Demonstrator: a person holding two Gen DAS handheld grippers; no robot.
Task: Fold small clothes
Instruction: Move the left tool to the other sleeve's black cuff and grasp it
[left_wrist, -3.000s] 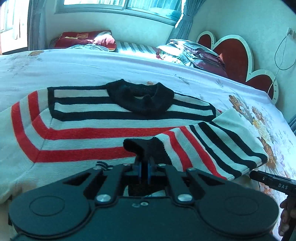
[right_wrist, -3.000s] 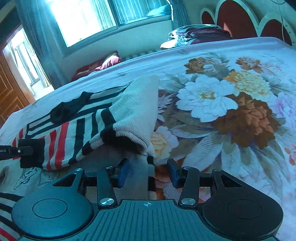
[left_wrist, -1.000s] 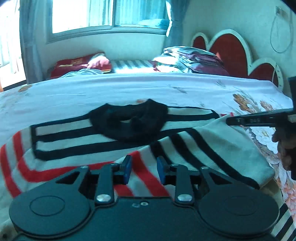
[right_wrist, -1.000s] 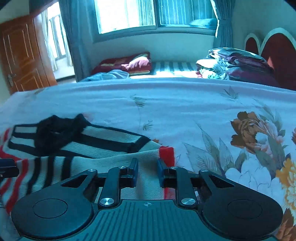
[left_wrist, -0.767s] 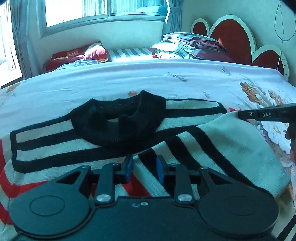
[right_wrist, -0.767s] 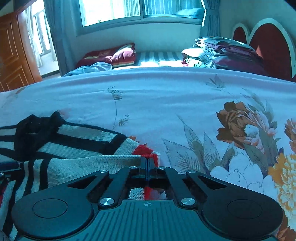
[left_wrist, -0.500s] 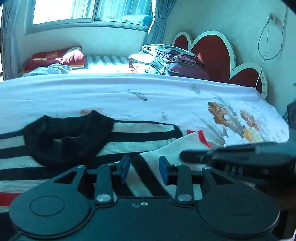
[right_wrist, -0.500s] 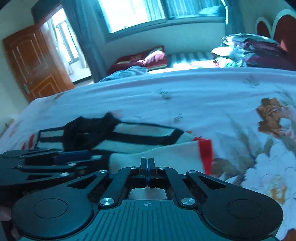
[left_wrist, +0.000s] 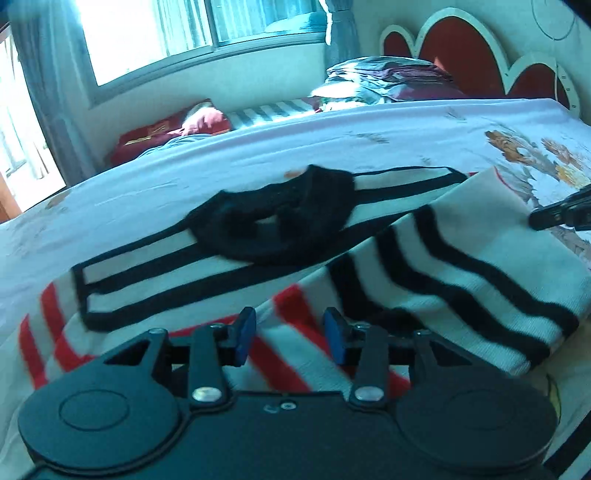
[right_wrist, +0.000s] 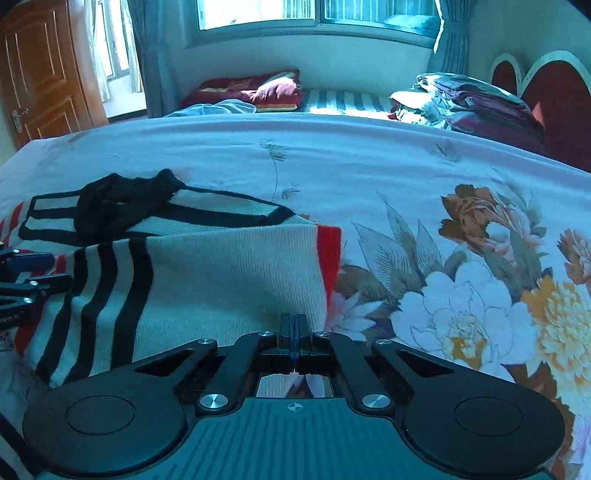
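Observation:
A small knit sweater (left_wrist: 192, 273) with black, red and white stripes and a black collar (left_wrist: 280, 218) lies flat on the bed. Its right sleeve (left_wrist: 461, 280) is folded across the body. My left gripper (left_wrist: 290, 332) is open just above the striped fabric and holds nothing. My right gripper (right_wrist: 294, 332) has its jaws closed at the near edge of the folded sleeve (right_wrist: 221, 280); whether cloth is pinched between them is hidden. The left gripper's fingers (right_wrist: 22, 273) show at the left edge of the right wrist view.
The sweater lies on a floral bedsheet (right_wrist: 461, 280). A pile of folded bedding (right_wrist: 472, 103) sits by the red headboard (left_wrist: 461, 55). Red cushions (right_wrist: 255, 92) lie under the window. A wooden door (right_wrist: 44, 74) stands at the far left.
My left gripper let go of the sleeve cuff and opened. My right gripper shut at the sleeve's edge. The sleeve has come to lie flatter across the sweater body.

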